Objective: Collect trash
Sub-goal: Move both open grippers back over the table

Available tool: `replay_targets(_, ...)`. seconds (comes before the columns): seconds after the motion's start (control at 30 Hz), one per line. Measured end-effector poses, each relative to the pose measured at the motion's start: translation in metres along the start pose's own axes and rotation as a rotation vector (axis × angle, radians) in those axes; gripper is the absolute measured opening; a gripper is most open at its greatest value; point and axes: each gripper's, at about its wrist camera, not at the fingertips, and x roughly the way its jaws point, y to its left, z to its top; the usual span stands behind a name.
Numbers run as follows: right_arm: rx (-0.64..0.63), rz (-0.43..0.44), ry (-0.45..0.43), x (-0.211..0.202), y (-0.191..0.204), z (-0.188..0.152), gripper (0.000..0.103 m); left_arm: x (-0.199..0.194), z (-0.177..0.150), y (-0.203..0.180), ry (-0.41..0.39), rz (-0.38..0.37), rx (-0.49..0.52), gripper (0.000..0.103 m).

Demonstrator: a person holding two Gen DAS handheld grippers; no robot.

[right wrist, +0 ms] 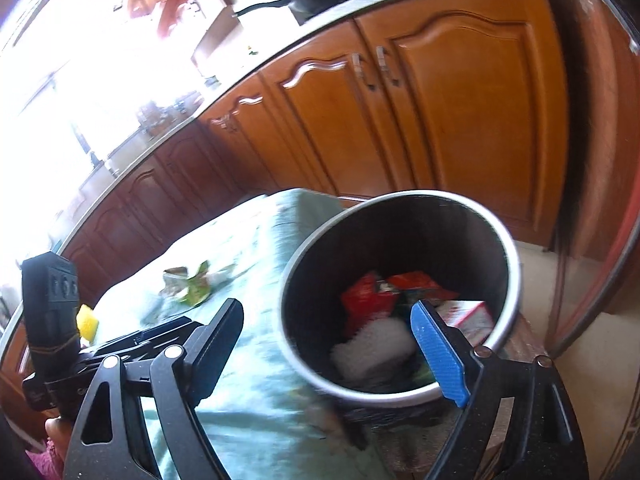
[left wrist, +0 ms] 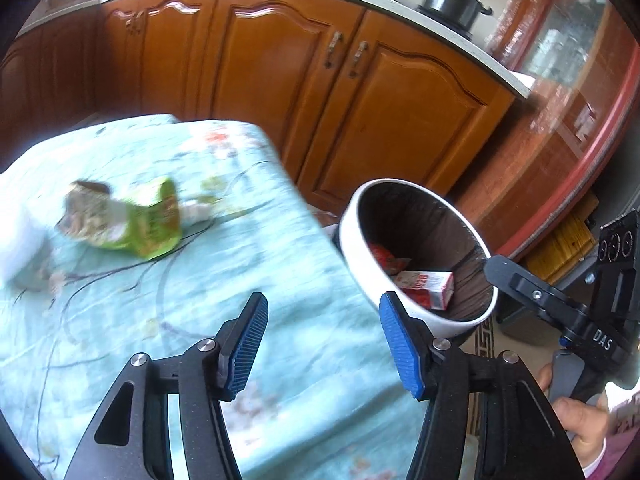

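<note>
Trash, a crumpled green wrapper (left wrist: 132,220), lies on the surface (left wrist: 200,320) toward its far edge, well ahead of the left tool (left wrist: 320,344), which gapes empty. Beside the surface's corner stands the bin (right wrist: 508,280); only the right wrist view, its right tool (right wrist: 328,354) released, shows the white wad (right wrist: 372,348) inside.

Ahead of my left tongs (left wrist: 323,344) the worktop (left wrist: 248,280) lies bare up to the green wrapper (left wrist: 132,216), so I can pass freely there. The bin (right wrist: 400,394) stands just beside the worktop's edge, its mouth unobstructed under my right tongs (right wrist: 332,354). Wooden cabinets (left wrist: 360,120) wall off the far side.
</note>
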Motion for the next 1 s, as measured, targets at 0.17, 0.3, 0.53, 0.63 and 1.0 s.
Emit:
replay_targets(0.17, -0.039, 0.053, 0.025, 0.014, 0.032, -0.007, 0.088, -0.029, -0.015, 0.036, -0.016, 0.045, -0.072, 0.058)
replay_targets(0.3, -0.076, 0.094, 0.057, 0.030, 0.055, -0.012, 0.088, -0.052, -0.025, 0.067, -0.031, 0.081, -0.131, 0.058)
replay_targets(0.53, -0.166, 0.149, 0.106, 0.056, 0.100, -0.018, 0.089, -0.085, -0.033, 0.111, -0.065, 0.131, -0.208, 0.058)
replay_targets(0.63, -0.197, 0.166, 0.119, 0.066, 0.115, -0.020, 0.089, -0.095, -0.035, 0.122, -0.075, 0.147, -0.230, 0.059)
replay_targets(1.0, -0.309, 0.216, 0.152, 0.097, 0.160, -0.022, 0.088, -0.110, -0.040, 0.156, -0.091, 0.199, -0.277, 0.059)
